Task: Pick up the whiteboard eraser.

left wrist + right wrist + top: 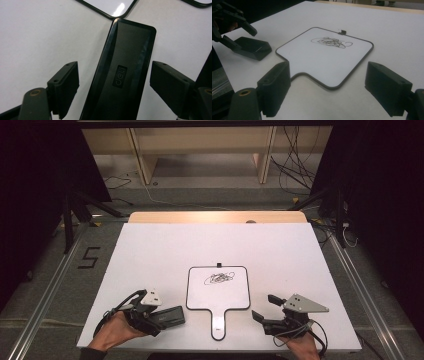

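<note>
Eraser [167, 316] lying flat, lower left, long axis toward board [218, 288]; left gripper [113, 83] low, jaws spread astride, not pressing; right gripper [327, 86] spread, empty.

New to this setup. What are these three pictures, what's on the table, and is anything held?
A person holds a two-jaw tool in each hand: left tool, right tool. The high view looks down from above the table. The other two pictures come from cameras riding on each tool, looking along its black jaws. On the table lie a small whiteboard with a black scribble and a black eraser. The left tool's jaws straddle the eraser with gaps on both sides, so it is not gripped. The right tool is open and holds nothing.
</note>
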Motion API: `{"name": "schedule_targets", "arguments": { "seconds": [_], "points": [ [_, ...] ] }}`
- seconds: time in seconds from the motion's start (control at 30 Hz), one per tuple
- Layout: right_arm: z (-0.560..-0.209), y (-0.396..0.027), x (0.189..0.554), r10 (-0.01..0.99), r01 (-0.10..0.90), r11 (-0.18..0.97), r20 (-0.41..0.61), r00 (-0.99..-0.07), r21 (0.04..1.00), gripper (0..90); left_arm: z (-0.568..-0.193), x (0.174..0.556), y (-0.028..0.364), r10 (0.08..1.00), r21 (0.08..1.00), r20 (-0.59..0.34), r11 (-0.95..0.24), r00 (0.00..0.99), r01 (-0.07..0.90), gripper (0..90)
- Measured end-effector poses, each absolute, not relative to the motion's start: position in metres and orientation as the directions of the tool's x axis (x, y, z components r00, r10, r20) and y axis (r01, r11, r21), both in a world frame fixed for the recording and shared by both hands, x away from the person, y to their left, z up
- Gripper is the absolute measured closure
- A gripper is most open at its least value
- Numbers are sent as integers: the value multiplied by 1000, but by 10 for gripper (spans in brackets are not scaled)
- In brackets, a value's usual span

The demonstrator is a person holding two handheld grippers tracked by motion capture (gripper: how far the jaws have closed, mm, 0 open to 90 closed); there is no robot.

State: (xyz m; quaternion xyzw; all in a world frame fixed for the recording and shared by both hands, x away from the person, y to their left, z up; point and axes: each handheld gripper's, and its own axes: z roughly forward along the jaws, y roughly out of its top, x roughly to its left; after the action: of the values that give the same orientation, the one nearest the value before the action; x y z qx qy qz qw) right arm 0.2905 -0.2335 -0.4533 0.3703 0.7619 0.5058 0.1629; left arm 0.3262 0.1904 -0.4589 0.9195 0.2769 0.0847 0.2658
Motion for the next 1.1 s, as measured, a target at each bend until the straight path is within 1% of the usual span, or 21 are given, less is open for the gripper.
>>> {"name": "schedule_targets", "arguments": {
  "seconds": [0.13, 0.2, 0.43, 0.5, 0.63, 0.77, 0.93, 1.1],
  "points": [
    [-454, -234, 291, 730, 404, 214, 129, -671, 889, 216, -462, 327, 189, 547, 522, 13, -717, 837, 461, 238],
    [-454, -234, 291, 730, 405, 216, 129, -671, 888, 217, -462, 328, 188, 522, 498, 29, -747, 852, 441, 249],
    [-454, -234, 292, 733, 407, 219, 127, -669, 887, 222, -466, 330, 184, 500, 466, 30, -773, 865, 431, 277],
    [-454, -234, 292, 734, 409, 218, 128, -667, 886, 223, -467, 331, 184, 485, 456, 24, -783, 874, 422, 303],
    [-454, -235, 292, 736, 409, 219, 126, -666, 886, 224, -467, 331, 181, 476, 455, 26, -789, 879, 413, 334],
    [-454, -235, 293, 740, 413, 217, 126, -660, 885, 231, -467, 331, 182, 458, 448, 29, -801, 889, 398, 389],
    [-454, -236, 293, 745, 417, 208, 133, -653, 885, 237, -467, 330, 185, 447, 461, 28, -799, 894, 385, 399],
    [-454, -238, 293, 751, 419, 196, 139, -646, 887, 241, -466, 331, 187, 461, 461, 19, -792, 887, 401, 402]
  ]
}}
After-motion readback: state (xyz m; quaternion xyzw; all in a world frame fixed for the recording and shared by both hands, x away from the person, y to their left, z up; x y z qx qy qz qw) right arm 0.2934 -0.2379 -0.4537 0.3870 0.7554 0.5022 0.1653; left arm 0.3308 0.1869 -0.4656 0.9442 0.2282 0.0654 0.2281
